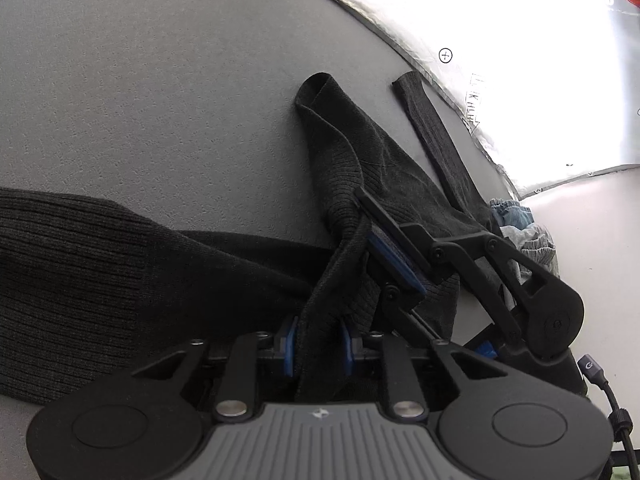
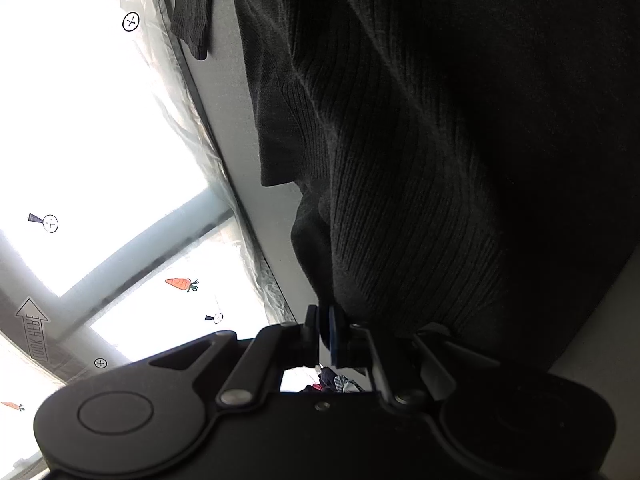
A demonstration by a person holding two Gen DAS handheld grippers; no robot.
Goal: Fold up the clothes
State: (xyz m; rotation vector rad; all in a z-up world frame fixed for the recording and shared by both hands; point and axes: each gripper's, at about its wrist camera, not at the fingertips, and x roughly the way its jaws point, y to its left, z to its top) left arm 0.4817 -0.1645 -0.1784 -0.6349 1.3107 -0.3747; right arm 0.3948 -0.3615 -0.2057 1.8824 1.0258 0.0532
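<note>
A black ribbed knit sweater lies partly on the grey table. One fold runs up to a cuffed end, and a narrow sleeve lies near the table's far edge. My left gripper is shut on a bunched strip of the sweater between its blue pads. Just to its right, my right gripper pinches the same garment. In the right wrist view the right gripper is shut on the sweater's edge, and the sweater fills the upper right.
A pile of blue and grey clothes sits past the table's right end. Crinkled clear plastic sheet lines the far table edge below a bright window. A cable hangs at the lower right.
</note>
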